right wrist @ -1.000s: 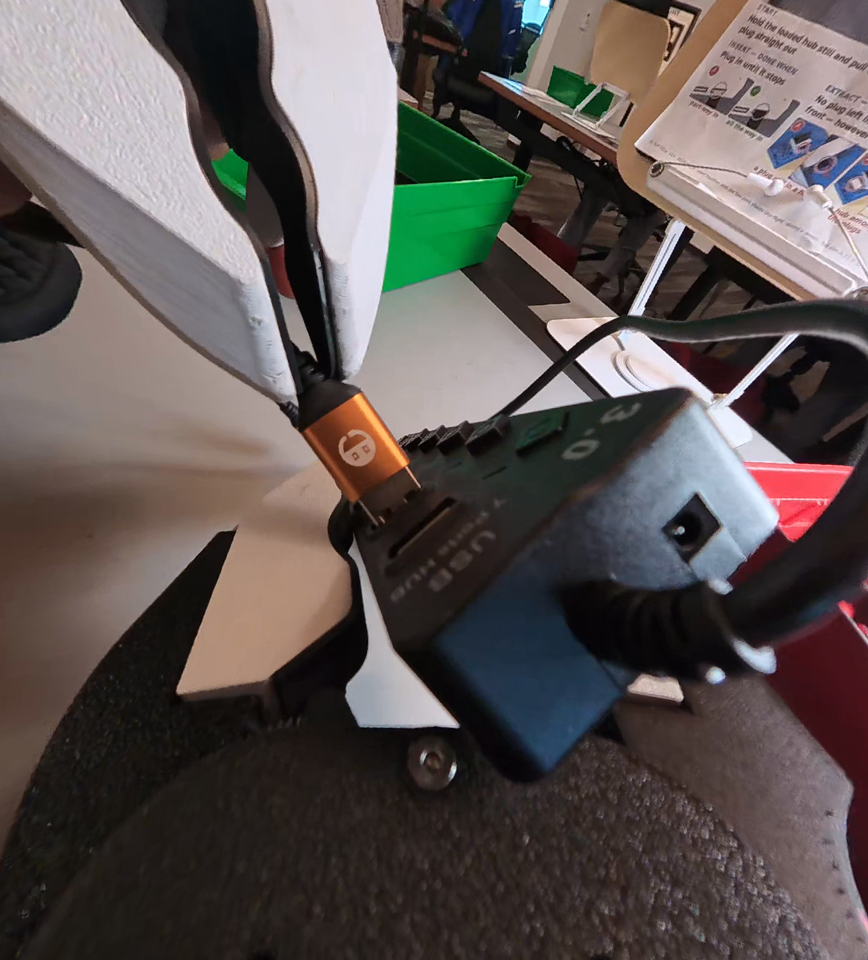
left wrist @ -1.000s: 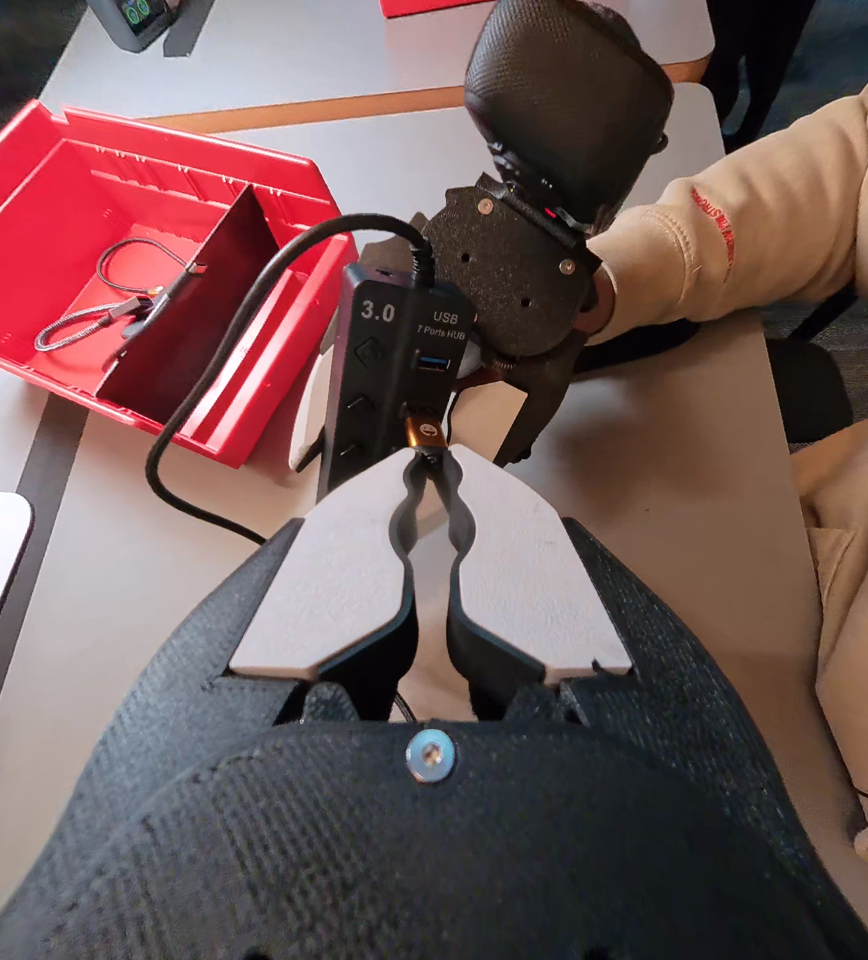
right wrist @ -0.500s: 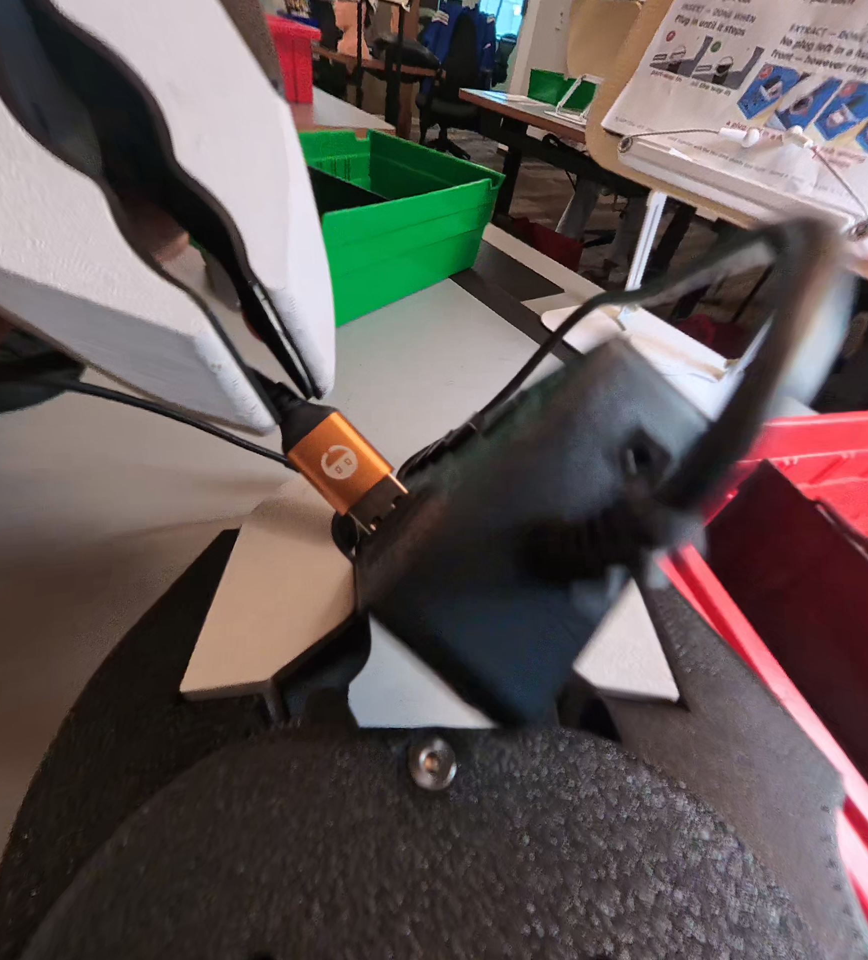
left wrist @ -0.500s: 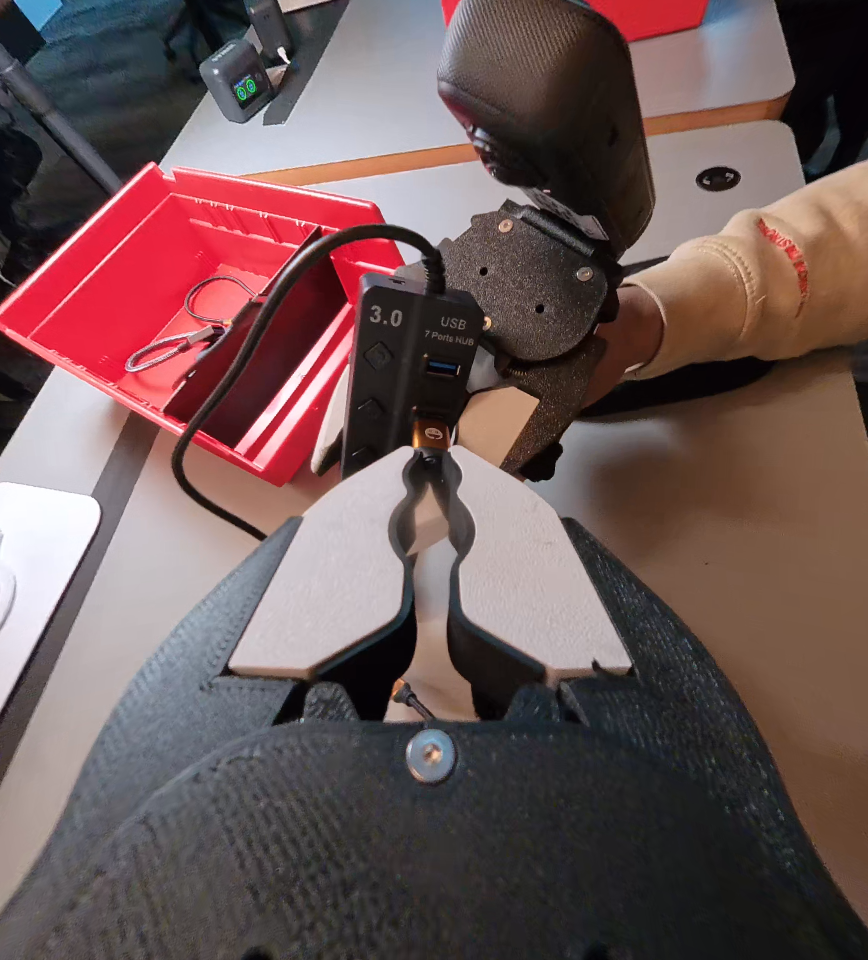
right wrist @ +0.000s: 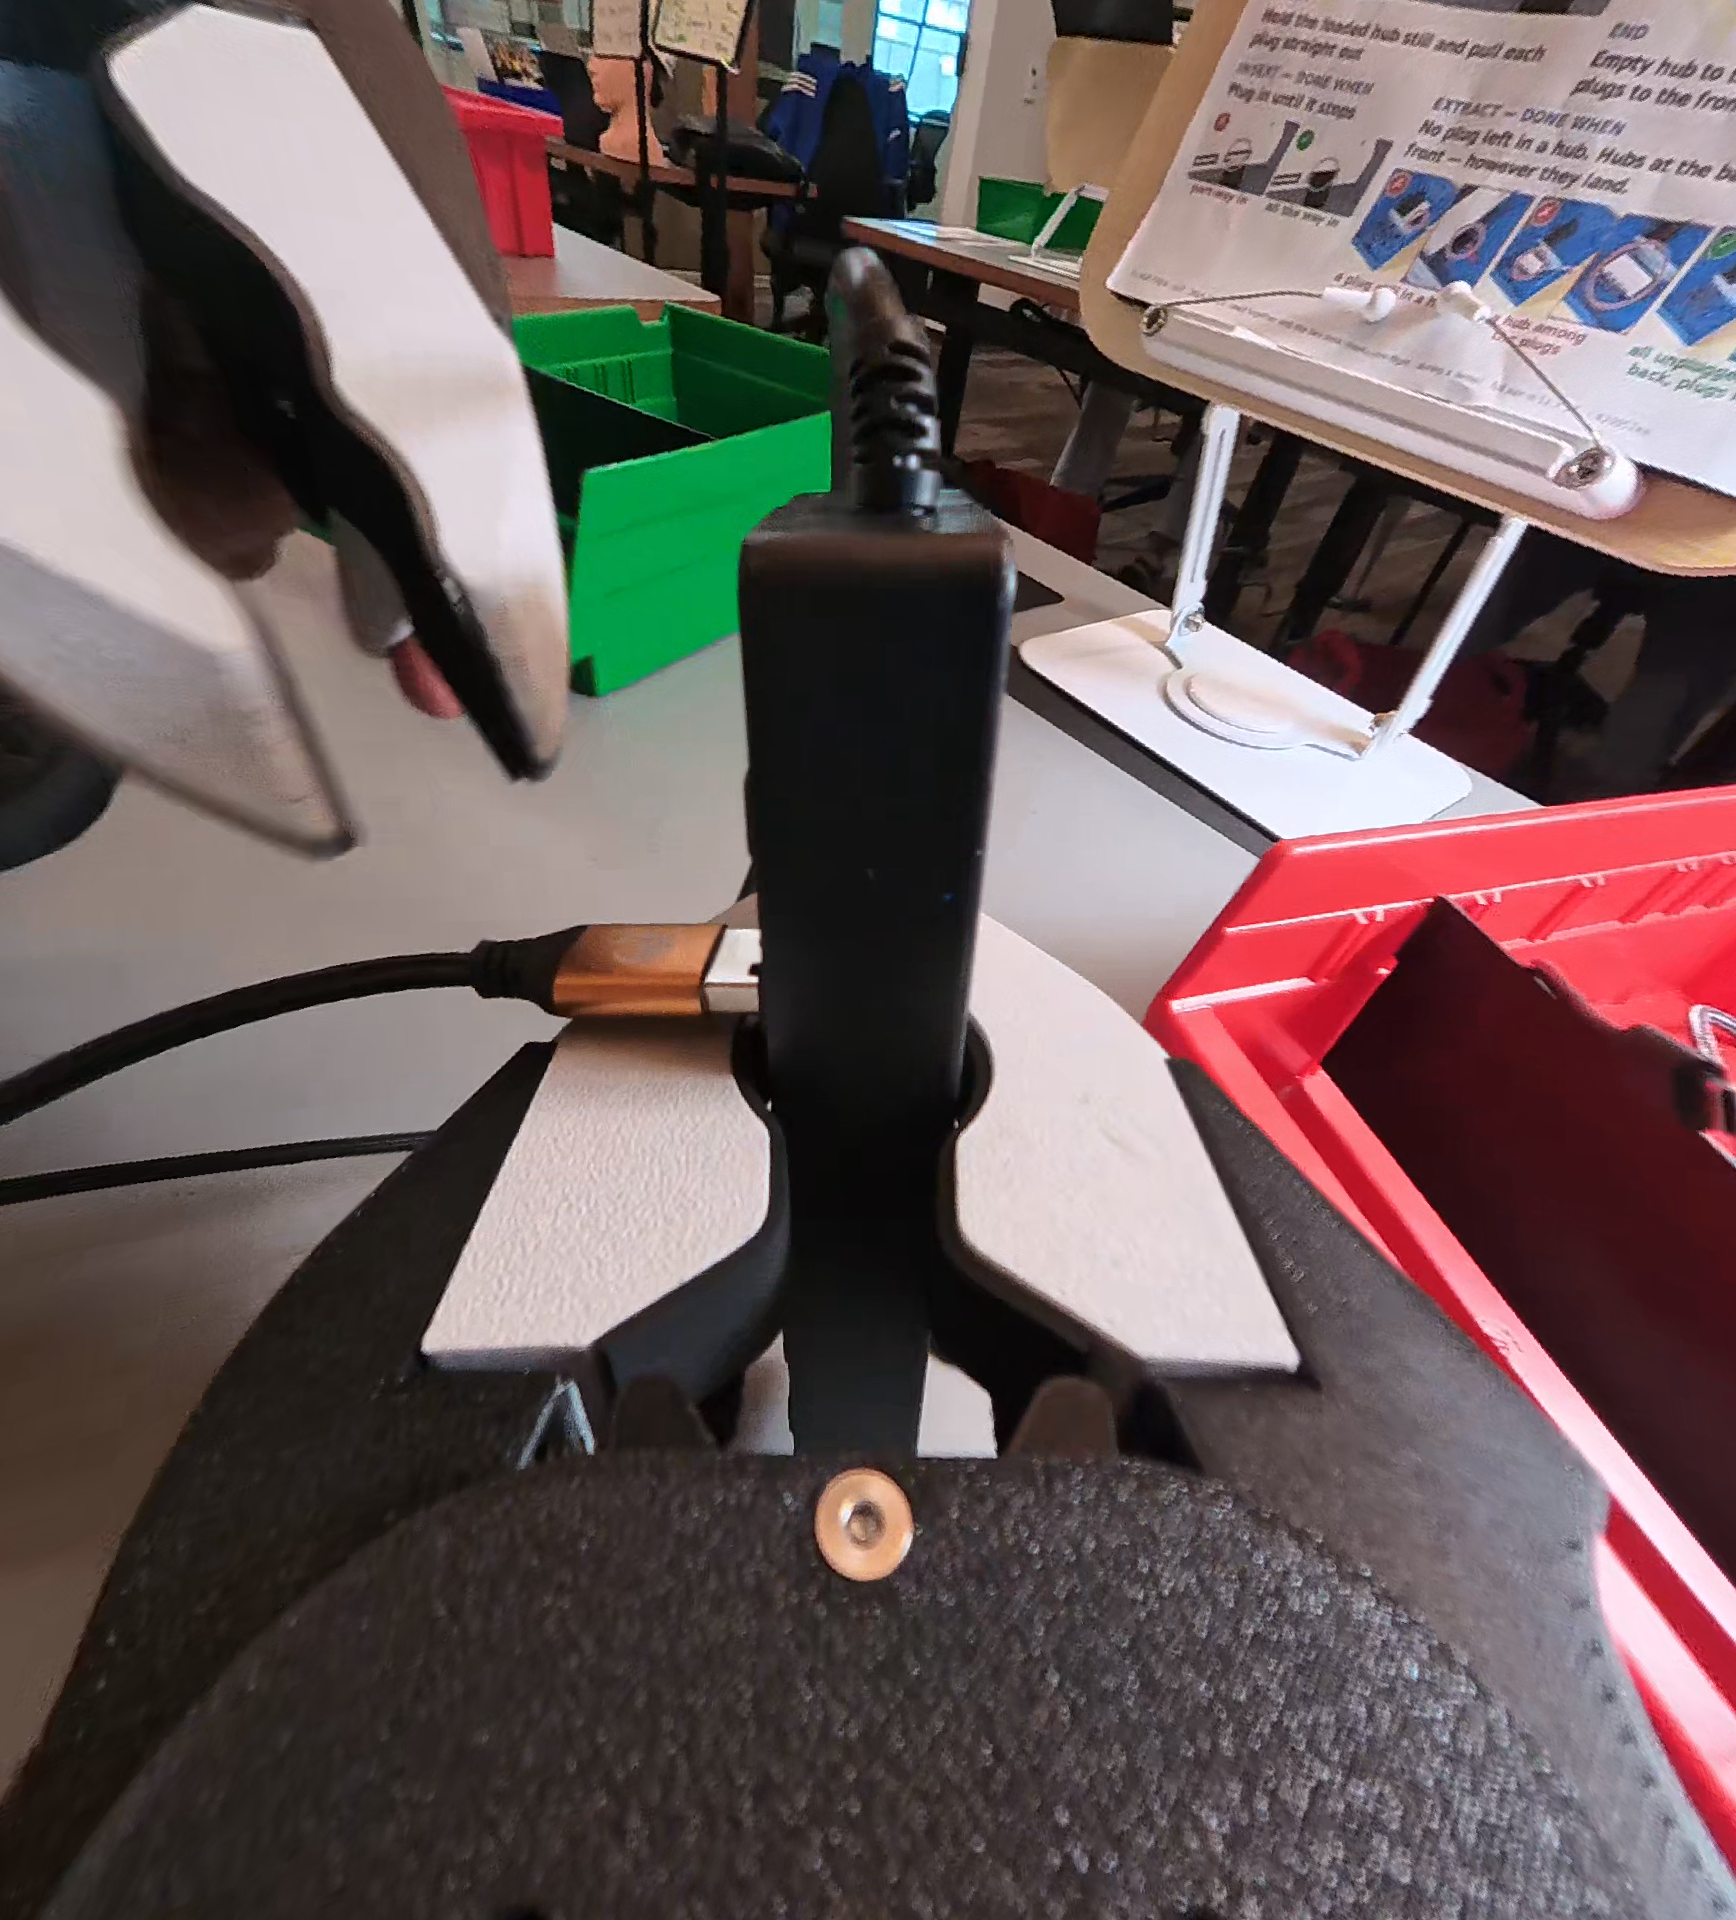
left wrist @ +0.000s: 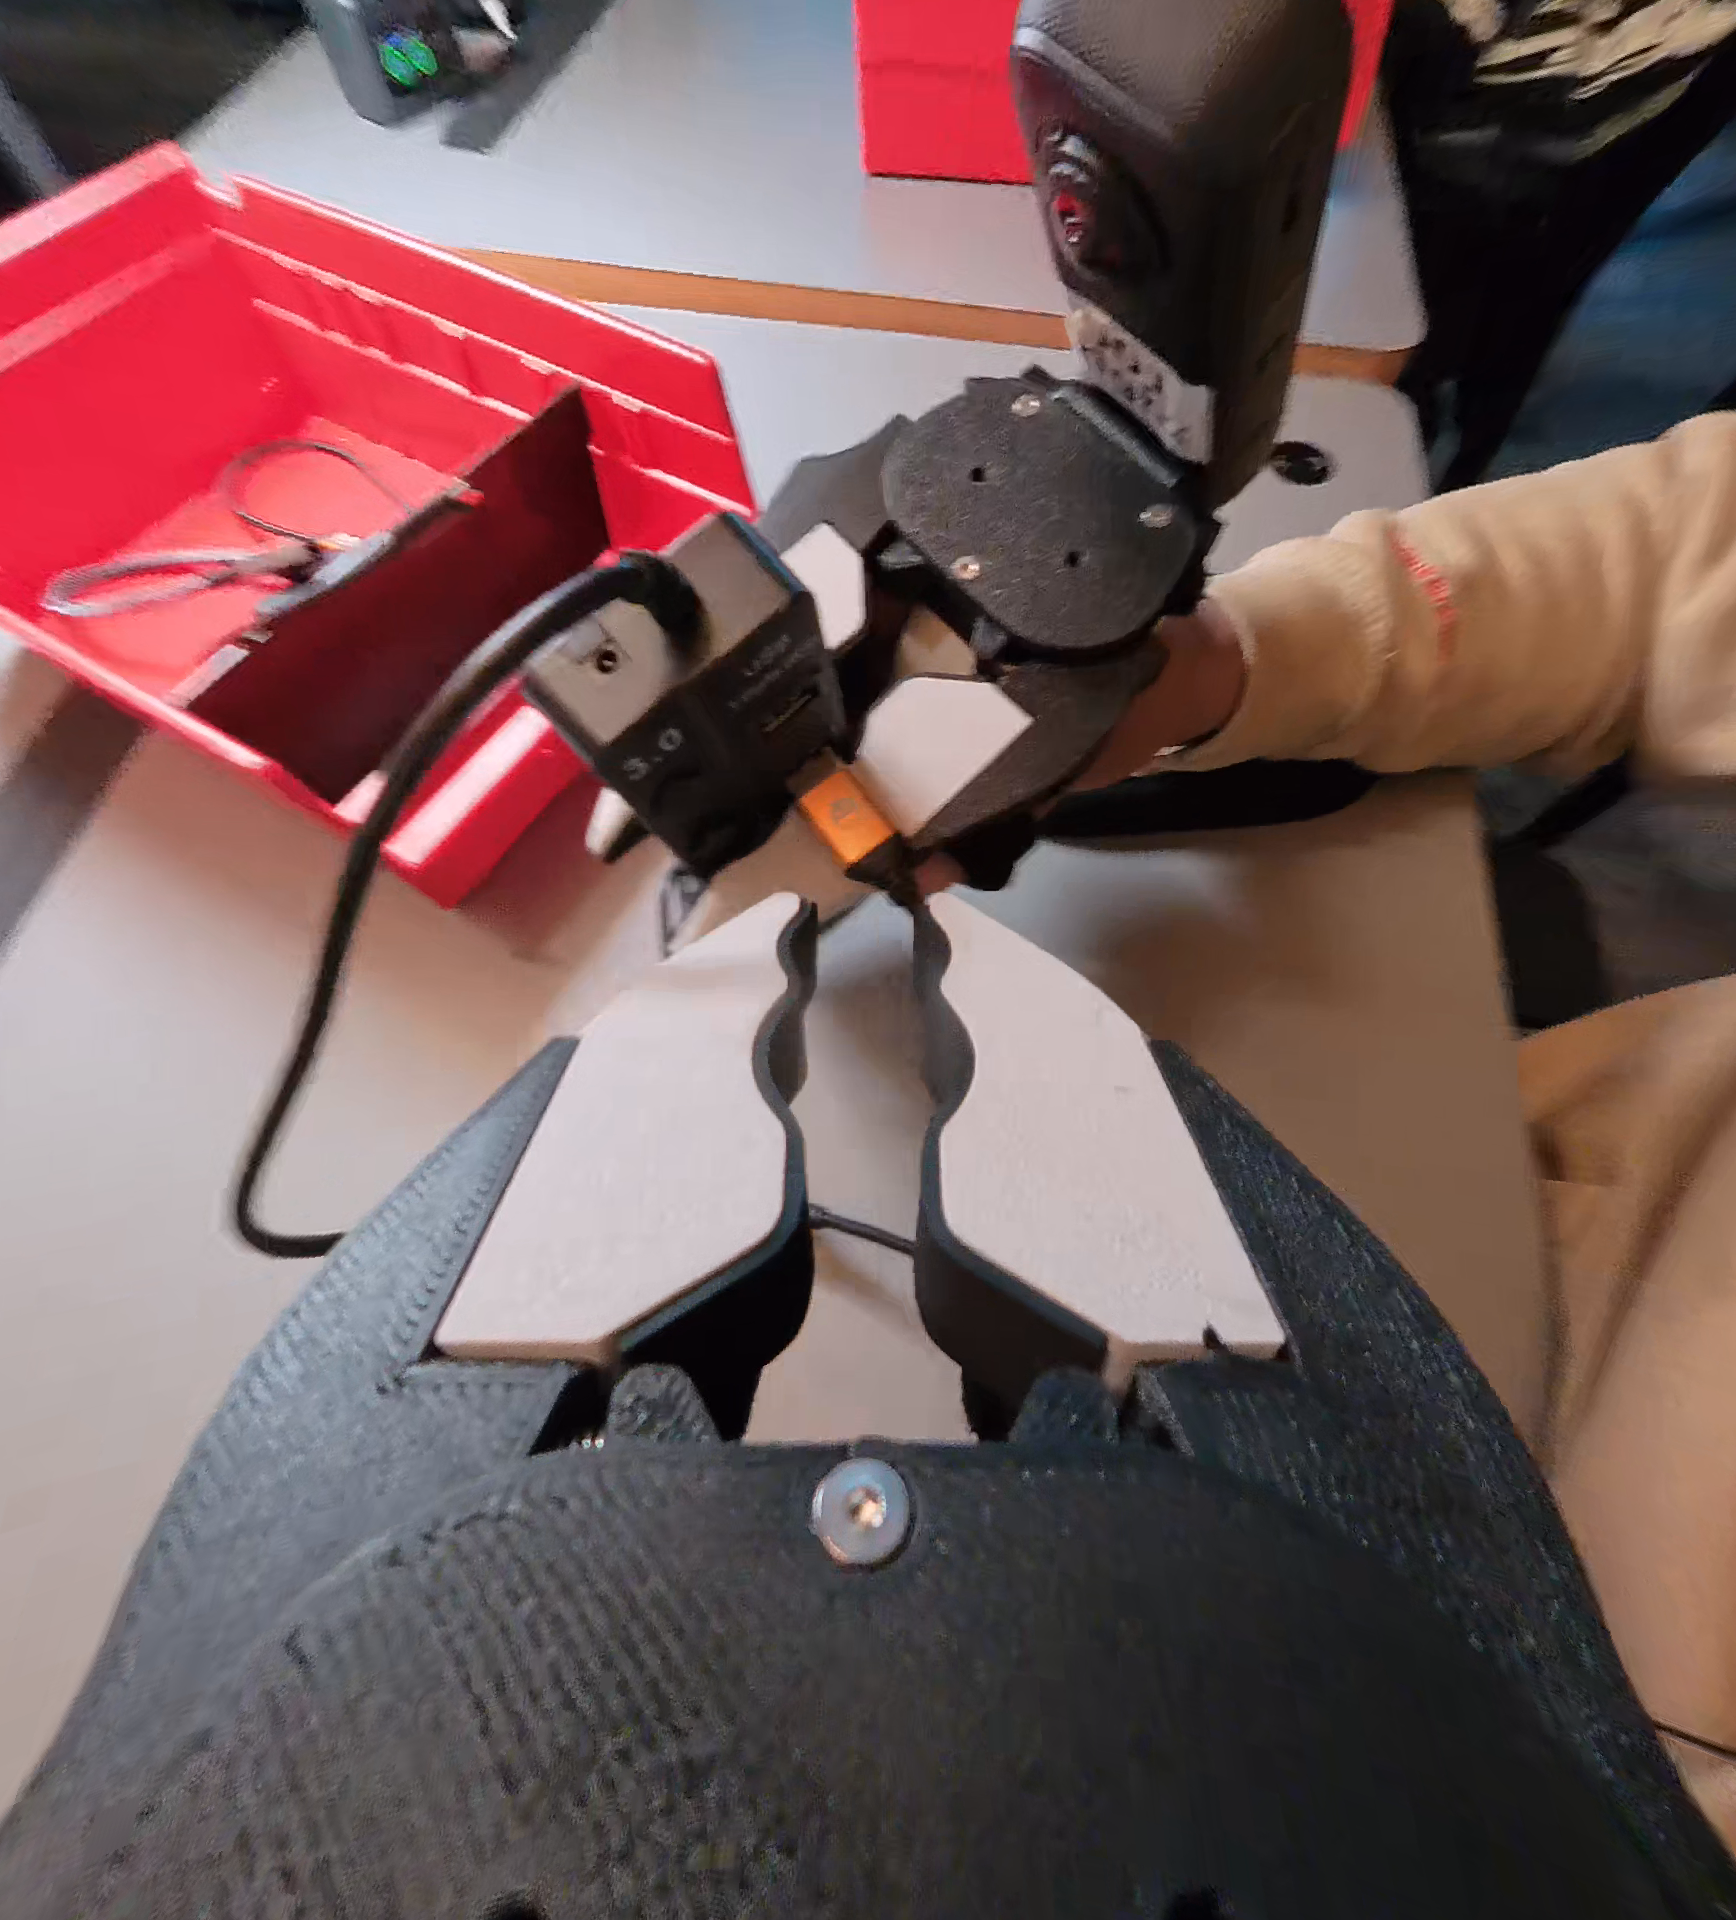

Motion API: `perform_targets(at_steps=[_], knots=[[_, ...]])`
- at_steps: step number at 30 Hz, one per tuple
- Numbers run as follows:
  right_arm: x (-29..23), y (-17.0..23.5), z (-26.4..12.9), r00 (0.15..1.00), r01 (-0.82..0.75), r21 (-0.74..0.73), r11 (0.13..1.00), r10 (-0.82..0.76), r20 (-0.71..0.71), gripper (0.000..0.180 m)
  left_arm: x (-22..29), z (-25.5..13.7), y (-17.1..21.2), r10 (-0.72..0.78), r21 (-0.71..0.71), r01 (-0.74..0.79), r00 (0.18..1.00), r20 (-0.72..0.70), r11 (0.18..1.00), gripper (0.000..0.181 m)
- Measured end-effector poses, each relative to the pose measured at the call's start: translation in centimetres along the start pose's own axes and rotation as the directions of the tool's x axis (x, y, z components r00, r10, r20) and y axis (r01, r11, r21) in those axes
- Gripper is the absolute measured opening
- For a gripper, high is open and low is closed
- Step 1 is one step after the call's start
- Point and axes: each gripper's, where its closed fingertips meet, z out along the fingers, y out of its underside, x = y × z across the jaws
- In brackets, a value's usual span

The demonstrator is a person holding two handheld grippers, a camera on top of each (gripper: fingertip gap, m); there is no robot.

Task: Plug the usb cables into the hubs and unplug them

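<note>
The black hub (right wrist: 869,790) is clamped in the right gripper (right wrist: 864,1049), held above the table (left wrist: 168,1091), long axis along the fingers, cord end away. An orange plug (right wrist: 635,971) is seated sideways in its left face. The left gripper (left wrist: 859,920) is parted, empty, just short of the plug. The red bin (right wrist: 1466,935) lies close on the right.

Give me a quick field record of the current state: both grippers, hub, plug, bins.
left gripper: open, empty, just short of the plug
right gripper: shut on the USB hub
USB hub: black, held upright above the table, its own cable leaving the top end
orange plug: seated in a side port of the hub, metal tip partly showing, cable trailing free
red bin: open, divider inside, one looped cable in it
green bin: farther back on the table
</note>
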Motion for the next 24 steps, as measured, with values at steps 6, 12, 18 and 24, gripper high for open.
perform_targets(at_steps=[6, 12, 18, 24], knots=[[0.6, 0.0, 0.0, 0.996, 0.044, -0.016, 0.999, -0.045, -0.081, 0.026, 0.8, 2.7, 1.5, -0.083, -0.039, 0.081, 0.996, -0.041, 0.996, 0.024], [1.4, -0.3, -0.3, 0.984, 0.089, -0.012, 0.996, -0.090, -0.156, 0.027, -0.4, 2.9, 1.3, -0.103, 0.003, 0.103, 0.995, -0.006, 0.995, 0.010], [1.6, -0.1, -0.2, 0.978, 0.113, -0.024, 0.993, -0.116, -0.172, 0.040, -1.8, 2.3, 0.9, -0.174, 0.076, 0.173, 0.985, 0.005, 0.982, 0.006], [2.2, -0.1, -0.4, 0.976, 0.088, -0.027, 0.996, -0.092, -0.199, 0.039, -2.3, 2.5, 0.4, -0.170, 0.131, 0.161, 0.983, 0.063, 0.978, 0.006]])
